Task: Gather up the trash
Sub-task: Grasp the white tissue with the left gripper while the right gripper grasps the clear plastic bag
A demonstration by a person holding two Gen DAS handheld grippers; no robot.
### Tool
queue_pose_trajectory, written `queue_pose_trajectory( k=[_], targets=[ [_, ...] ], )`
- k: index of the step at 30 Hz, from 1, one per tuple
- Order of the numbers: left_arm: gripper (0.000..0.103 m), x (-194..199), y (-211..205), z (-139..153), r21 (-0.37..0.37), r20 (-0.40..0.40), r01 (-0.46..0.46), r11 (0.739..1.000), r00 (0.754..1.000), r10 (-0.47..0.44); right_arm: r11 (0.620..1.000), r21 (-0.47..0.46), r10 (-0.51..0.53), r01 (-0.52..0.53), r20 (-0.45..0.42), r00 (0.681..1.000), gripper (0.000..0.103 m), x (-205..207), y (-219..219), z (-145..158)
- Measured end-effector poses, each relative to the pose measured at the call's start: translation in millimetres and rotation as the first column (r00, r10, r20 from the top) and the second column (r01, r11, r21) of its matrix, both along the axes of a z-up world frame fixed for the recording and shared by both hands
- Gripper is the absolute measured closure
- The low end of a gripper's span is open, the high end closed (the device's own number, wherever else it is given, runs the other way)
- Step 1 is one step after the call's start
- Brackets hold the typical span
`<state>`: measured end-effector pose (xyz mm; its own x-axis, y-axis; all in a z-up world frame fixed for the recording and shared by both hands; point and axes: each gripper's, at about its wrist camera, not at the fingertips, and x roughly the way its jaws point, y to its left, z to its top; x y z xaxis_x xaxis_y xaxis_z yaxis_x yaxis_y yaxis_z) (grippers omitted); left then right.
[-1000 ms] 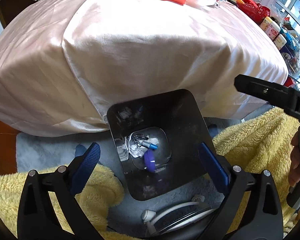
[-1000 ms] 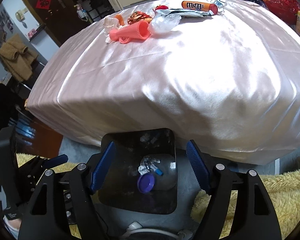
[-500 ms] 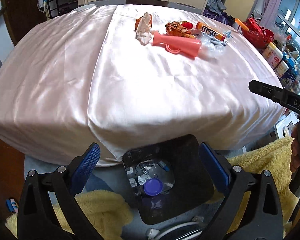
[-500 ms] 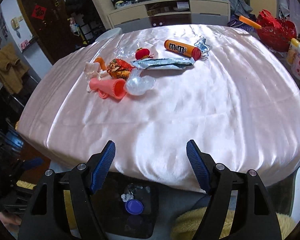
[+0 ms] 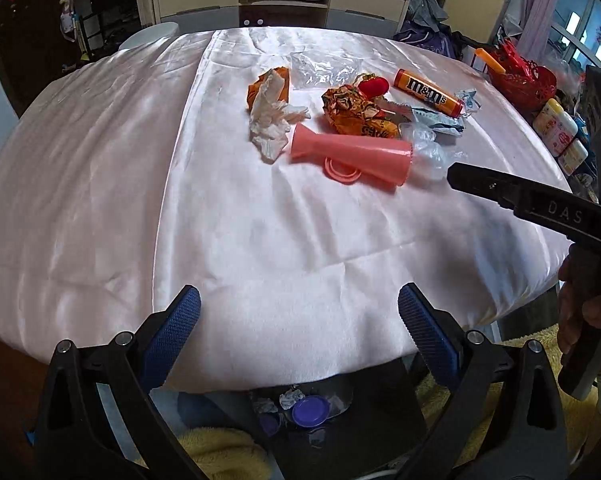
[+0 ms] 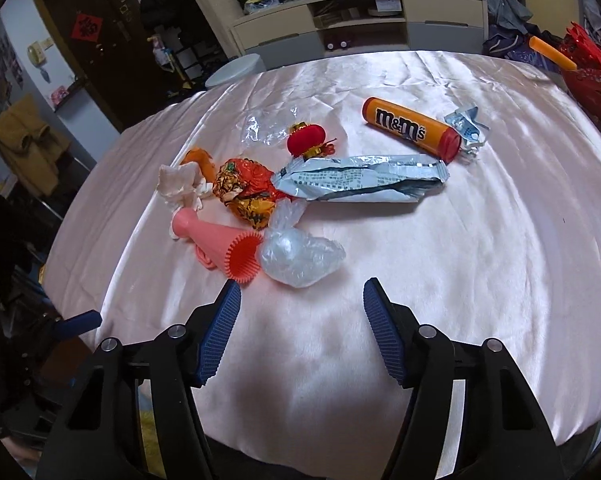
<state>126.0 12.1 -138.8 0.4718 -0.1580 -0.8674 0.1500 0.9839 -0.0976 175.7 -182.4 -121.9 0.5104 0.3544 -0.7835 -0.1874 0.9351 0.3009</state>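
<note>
Now both tongs apart, empty: right tongs [image 6: 298, 302] near crumpled plastic [image 6: 300, 256], left tongs [image 5: 298, 316] over tablecloth [image 5: 100, 184].

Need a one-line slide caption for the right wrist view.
Open right hand-held gripper hovers empty before a crumpled plastic bag, pink cone and M&M's tube on the satin tablecloth.

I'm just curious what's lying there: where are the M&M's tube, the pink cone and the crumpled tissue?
M&M's tube [image 6: 410, 129]: right wrist view, on its printed label.
Pink cone [image 5: 352, 153]: left wrist view, mid-body.
Crumpled tissue [image 5: 270, 118]: left wrist view, its white middle.
</note>
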Motion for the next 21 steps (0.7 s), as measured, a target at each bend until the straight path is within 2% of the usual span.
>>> queue_pose_trajectory(
  k=[4, 9, 11, 13, 15, 21],
  targets=[
    [0.009, 16.6, -6.4, 2.0, 0.004, 0.006, 0.014, 1.000, 1.000, -0.014, 1.000, -0.007, 0.007, -0.007, 0.003, 1.000, 0.046, 11.9, 2.2, -0.8],
    [0.009, 36.6, -3.9, 1.7, 0.017, 0.008, 0.008, 1.000, 1.000, -0.008, 0.999, -0.020, 0.031, -0.031, -0.010, 0.999, 0.050, 20.5, 6.6, -6.9],
    [0.009, 45.1, 0.7, 2.4, 0.013, 0.011, -0.006, 1.000, 1.000, 0.006, 0.999, -0.021, 0.042, -0.042, -0.013, 0.999, 0.054, 21.8, 8.2, -9.3],
    [0.009, 54.2, 6.2, 3.1, -0.002, 0.011, -0.020, 1.000, 1.000, 0.020, 0.998, -0.023, 0.052, -0.052, -0.015, 0.999, 0.064, 22.4, 9.8, -11.5],
    [0.009, 63.7, 11.4, 5.1, -0.016, 0.015, -0.034, 0.999, 0.999, 0.034, 0.998, -0.029, 0.061, -0.061, -0.011, 0.998, 0.070, 22.3, 10.6, -12.9],
    [0.010, 90.9, 18.9, 13.7, -0.007, 0.065, -0.052, 0.999, 0.997, 0.053, 0.997, -0.037, 0.072, -0.071, 0.021, 0.997, 0.080, 22.4, 8.9, -9.3]
  ],
)
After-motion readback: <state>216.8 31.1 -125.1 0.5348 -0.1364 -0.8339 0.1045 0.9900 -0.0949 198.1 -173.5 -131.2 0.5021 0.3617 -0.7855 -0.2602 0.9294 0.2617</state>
